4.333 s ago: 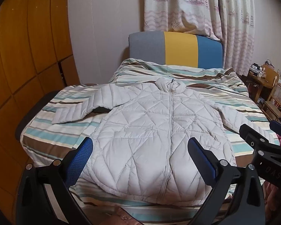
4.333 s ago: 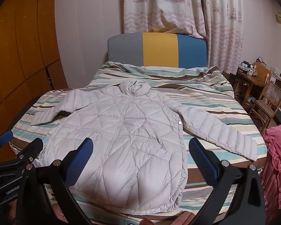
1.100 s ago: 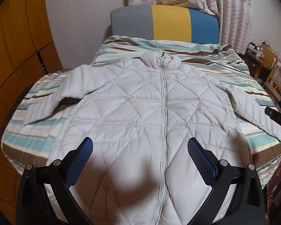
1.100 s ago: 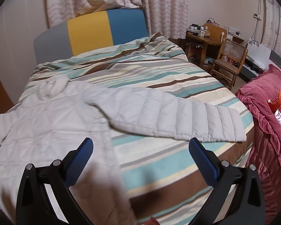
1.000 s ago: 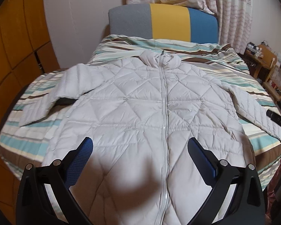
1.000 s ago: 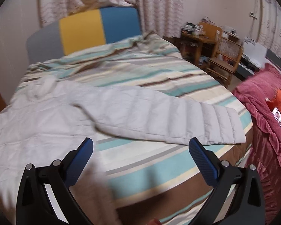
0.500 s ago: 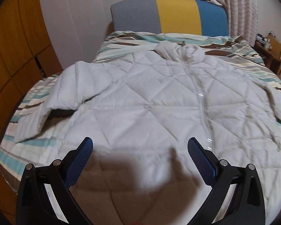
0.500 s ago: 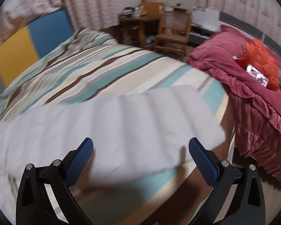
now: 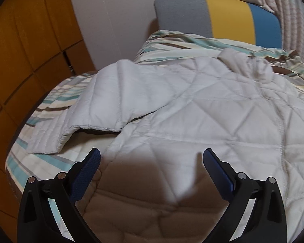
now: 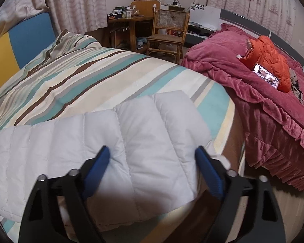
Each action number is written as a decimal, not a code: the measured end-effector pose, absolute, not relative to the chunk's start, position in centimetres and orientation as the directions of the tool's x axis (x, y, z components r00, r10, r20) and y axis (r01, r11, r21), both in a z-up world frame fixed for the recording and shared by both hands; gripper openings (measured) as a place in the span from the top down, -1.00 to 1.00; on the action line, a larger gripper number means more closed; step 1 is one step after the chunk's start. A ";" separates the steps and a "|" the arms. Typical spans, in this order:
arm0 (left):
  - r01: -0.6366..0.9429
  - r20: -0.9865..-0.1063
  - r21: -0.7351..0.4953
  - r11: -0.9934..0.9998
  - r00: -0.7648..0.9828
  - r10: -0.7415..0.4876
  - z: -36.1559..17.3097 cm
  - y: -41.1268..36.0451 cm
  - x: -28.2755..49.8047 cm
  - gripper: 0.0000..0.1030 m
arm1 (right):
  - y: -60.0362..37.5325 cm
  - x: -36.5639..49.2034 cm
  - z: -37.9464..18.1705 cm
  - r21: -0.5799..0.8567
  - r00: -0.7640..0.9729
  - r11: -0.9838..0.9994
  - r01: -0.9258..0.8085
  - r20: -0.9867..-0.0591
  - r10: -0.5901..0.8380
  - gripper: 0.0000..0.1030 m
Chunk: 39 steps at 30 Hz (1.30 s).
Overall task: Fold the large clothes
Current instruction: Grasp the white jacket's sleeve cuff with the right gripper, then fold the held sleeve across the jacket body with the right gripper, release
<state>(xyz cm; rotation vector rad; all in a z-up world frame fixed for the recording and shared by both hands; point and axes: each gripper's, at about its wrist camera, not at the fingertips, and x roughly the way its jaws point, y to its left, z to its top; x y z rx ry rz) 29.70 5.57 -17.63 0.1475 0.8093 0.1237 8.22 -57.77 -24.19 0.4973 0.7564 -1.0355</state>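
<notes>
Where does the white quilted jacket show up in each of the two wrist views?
Left wrist view: the white quilted jacket fills the centre and right, body and zip visible, one sleeve bent at left on the striped bedding.
Right wrist view: only a sleeve end shows, low centre, between the fingers of the right hand-held gripper, whose jaws have just been closing.
Shared landmark: the yellow-and-blue headboard, at the far left edge in the right view.
</notes>
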 end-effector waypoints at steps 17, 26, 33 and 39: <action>-0.056 -0.735 0.232 0.971 0.644 0.213 -21.3 4.9 29.5 -0.94 | -51.8 12.3 -19.1 0.137 0.552 0.615 0.777 -0.617 -0.560 0.70; -0.079 -0.726 0.202 0.976 0.656 0.203 -21.4 5.2 29.0 -0.94 | -43.7 17.1 -16.5 0.062 0.684 0.775 0.628 -0.519 -0.513 0.70; -0.089 -0.721 0.192 0.977 0.663 0.203 -21.5 5.3 28.8 -0.94 | -35.9 22.2 -15.8 -0.020 0.780 0.892 0.452 -0.478 -0.405 0.70; -0.091 -0.722 0.178 0.980 0.664 0.193 -21.5 5.4 28.8 -0.94 | -29.2 26.5 -15.3 -0.112 0.838 0.952 0.286 -0.454 -0.305 0.76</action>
